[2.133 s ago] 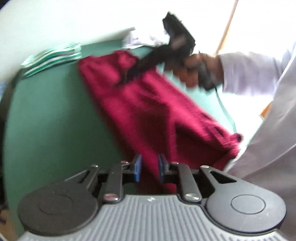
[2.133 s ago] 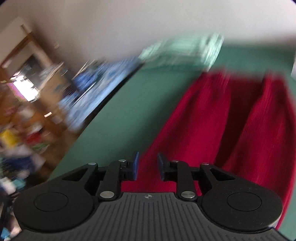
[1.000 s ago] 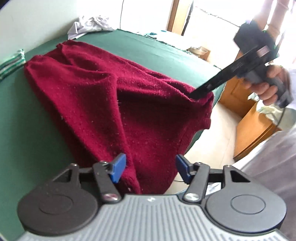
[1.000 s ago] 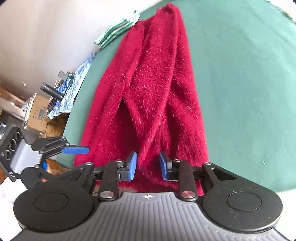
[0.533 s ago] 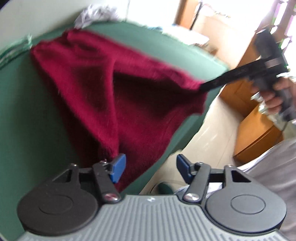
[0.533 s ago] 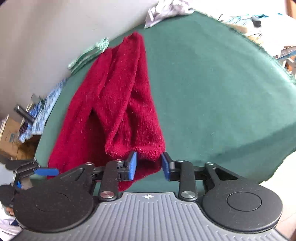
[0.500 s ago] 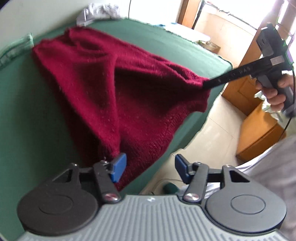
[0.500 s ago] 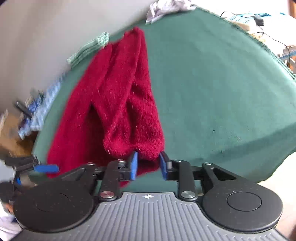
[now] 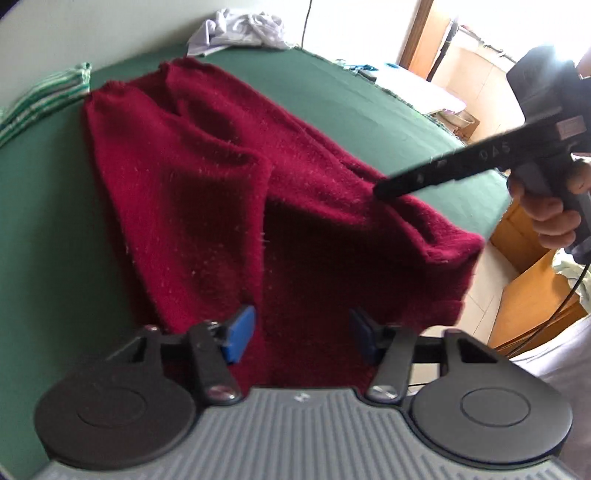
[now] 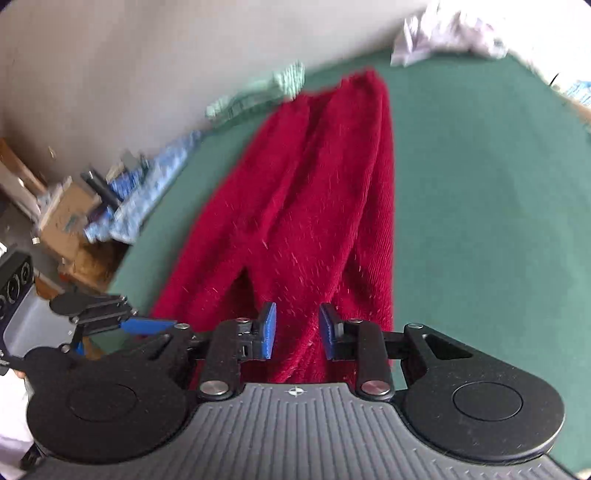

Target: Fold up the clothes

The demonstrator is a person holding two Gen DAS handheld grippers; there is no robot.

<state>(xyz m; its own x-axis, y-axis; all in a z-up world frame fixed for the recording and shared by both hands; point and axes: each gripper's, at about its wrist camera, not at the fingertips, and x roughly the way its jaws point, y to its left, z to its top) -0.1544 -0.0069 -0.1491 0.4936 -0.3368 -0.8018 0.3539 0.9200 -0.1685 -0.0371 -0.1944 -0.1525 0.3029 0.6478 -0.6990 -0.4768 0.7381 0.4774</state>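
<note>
One dark red knitted garment [image 9: 229, 192] was seen spread on the green-covered desk [image 9: 51, 229], and two claws were counted. A striped green and white folded cloth [image 9: 40, 99] lay at the upper left of the left wrist view, and a crumpled white cloth [image 9: 240, 29] at the top centre. In the right wrist view, the garment's long axis was seen to run from the bottom centre toward the top centre, its near end hanging past the desk edge.

The left claw [image 9: 299, 338] was held wide apart, with the garment's hem lying between its blue pads but not pinched. The right claw [image 10: 297, 330] was seen with its jaws opening; red fabric sat between and beneath them, and whether it was gripped could not be told.
</note>
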